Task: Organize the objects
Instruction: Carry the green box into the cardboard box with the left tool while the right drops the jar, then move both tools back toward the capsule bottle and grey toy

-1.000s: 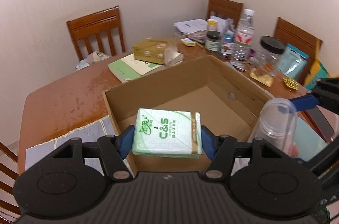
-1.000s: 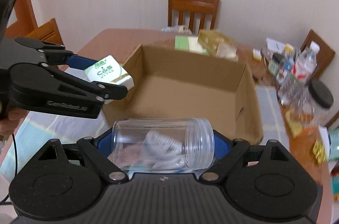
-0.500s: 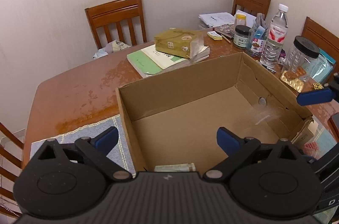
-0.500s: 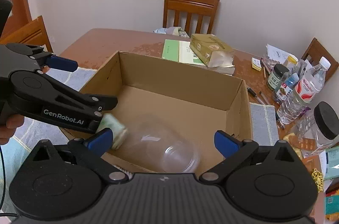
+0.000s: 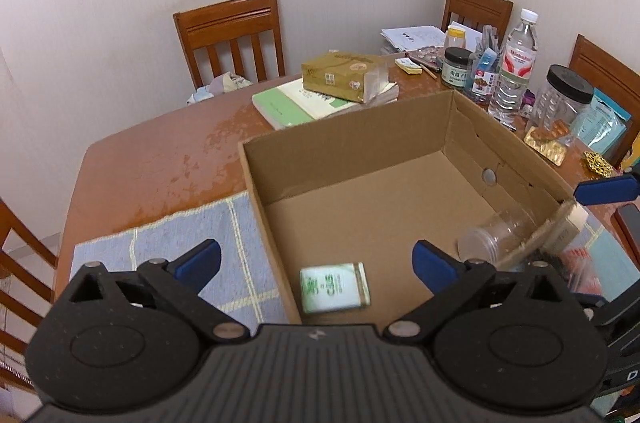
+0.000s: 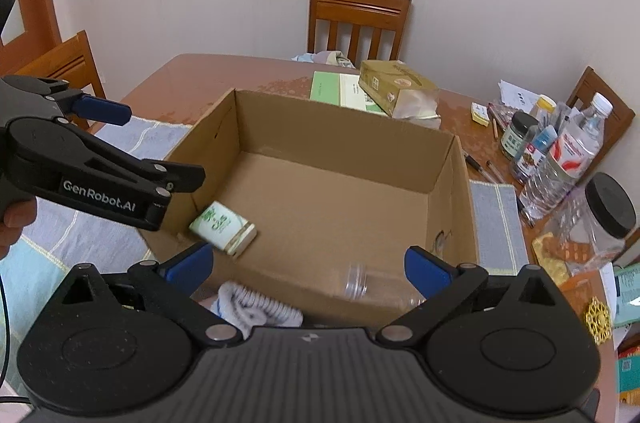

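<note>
An open cardboard box [image 5: 348, 147] stands on the wooden table. A green-and-white tissue pack [image 5: 334, 287] lies on the box floor near its front left corner, also in the right wrist view [image 6: 222, 229]. A clear plastic jar [image 5: 496, 235] lies on its side at the box's front right, seen blurred in the right wrist view [image 6: 372, 287]. My left gripper [image 5: 316, 257] hangs above the pack; its jaws are opening, with nothing between the pads. My right gripper [image 6: 308, 263] is open above the jar and grips nothing.
A white ribbed cloth [image 6: 256, 307] lies just outside the box's near wall. Blue placemats [image 5: 168, 251] flank the box. Behind it are books under a tan tissue box [image 5: 344, 77], bottles and jars [image 5: 516, 63] at the right, and chairs [image 5: 232, 35] around the table.
Both grippers opened. The tissue pack dropped from the left gripper and the clear jar from the right, and both now lie inside the box.
</note>
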A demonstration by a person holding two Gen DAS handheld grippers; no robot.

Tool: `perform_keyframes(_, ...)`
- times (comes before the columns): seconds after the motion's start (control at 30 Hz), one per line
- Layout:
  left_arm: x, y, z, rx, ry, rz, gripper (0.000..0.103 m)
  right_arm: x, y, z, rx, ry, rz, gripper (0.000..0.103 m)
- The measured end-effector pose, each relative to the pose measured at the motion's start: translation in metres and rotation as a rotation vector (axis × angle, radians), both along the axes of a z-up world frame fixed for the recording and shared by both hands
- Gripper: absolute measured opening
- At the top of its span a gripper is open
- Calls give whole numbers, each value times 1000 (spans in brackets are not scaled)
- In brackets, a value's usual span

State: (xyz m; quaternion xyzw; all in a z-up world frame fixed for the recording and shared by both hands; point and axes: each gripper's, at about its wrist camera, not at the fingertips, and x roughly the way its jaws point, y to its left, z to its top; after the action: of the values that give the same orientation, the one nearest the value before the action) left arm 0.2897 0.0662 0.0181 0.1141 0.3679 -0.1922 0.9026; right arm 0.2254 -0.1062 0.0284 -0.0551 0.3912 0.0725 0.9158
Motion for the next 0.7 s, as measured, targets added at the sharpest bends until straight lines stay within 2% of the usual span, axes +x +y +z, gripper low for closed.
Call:
perform_keyframes(0.33,-38,27,-21,-15,44,31,102,-41,18,-16,22,19,2,103)
perform_keyframes(0.63,-65,58,-51,40,77,134,102,-68,45,-47,76,93,126,103)
perform_keyframes(0.7,-71,67,-56,28,97,160,102,-71,54,-55,98,115,157,103)
